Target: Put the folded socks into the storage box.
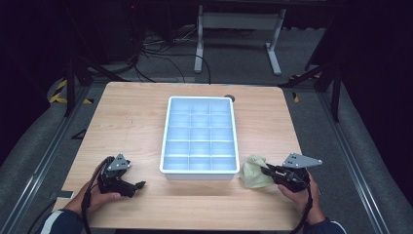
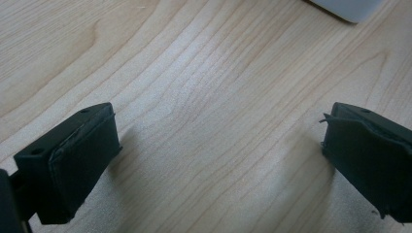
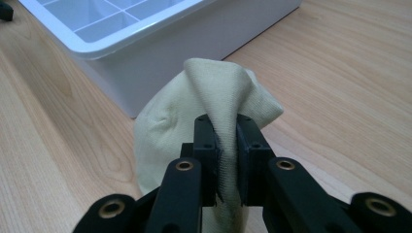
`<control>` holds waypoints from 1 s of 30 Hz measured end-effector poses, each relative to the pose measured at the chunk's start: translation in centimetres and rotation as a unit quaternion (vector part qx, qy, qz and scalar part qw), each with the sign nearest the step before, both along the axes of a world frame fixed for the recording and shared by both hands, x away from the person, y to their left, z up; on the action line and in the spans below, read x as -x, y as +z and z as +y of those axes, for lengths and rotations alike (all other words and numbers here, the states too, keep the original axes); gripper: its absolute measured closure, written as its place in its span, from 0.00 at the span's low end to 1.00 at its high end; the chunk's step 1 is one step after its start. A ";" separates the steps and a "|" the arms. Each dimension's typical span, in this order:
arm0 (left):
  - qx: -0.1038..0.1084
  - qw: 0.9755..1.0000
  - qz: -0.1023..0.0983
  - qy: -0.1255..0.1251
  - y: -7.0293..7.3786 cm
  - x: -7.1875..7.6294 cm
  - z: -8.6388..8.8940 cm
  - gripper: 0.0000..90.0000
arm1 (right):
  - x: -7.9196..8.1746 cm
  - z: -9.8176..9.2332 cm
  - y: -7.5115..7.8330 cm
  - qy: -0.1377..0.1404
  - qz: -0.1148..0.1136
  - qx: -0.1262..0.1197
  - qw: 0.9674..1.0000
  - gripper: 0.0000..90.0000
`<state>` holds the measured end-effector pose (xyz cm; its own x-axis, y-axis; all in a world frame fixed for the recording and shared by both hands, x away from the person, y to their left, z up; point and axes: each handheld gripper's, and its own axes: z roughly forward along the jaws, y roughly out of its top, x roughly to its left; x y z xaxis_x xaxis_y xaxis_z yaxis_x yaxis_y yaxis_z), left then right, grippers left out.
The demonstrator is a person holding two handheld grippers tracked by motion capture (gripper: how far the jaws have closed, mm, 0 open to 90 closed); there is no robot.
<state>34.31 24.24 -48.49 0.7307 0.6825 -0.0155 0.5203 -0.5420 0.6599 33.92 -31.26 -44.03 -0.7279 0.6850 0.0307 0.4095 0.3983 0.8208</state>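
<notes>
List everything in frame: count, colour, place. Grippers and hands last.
Table: 1, light wood, centre of the high view.
Divided tray: 1, white with pale blue compartments, middle of the table, nothing visible in the compartments.
Cloth: 1, pale yellow-cream, bunched at the tray's near right corner, a fold pinched in the right gripper.
Desk frame: 1, white, on the floor beyond the table.
Cables: several, black, on the floor behind the table.
Left gripper: 1, black, jaws wide apart over bare wood, near left of the table.
Right gripper: 1, black, shut on the cloth.
Hands: 2, dark sleeves, at the table's near edge.
</notes>
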 end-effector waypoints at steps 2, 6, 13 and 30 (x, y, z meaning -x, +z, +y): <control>0.000 1.000 0.000 0.000 0.0 0.0 0.0 0.00 | 0.0 -0.2 0.4 -0.003 -0.006 0.000 1.000 0.90; 0.000 1.000 0.000 0.000 0.0 0.0 0.0 0.00 | 0.2 -0.4 0.9 -0.004 -0.010 -0.005 1.000 0.90; 0.000 1.000 0.000 0.000 0.0 0.0 0.0 0.00 | 0.3 -0.6 1.7 -0.012 -0.019 0.001 1.000 0.90; 0.000 1.000 0.000 0.000 0.0 0.0 0.0 0.00 | 0.5 -0.8 4.6 -0.006 -0.051 0.002 0.999 0.90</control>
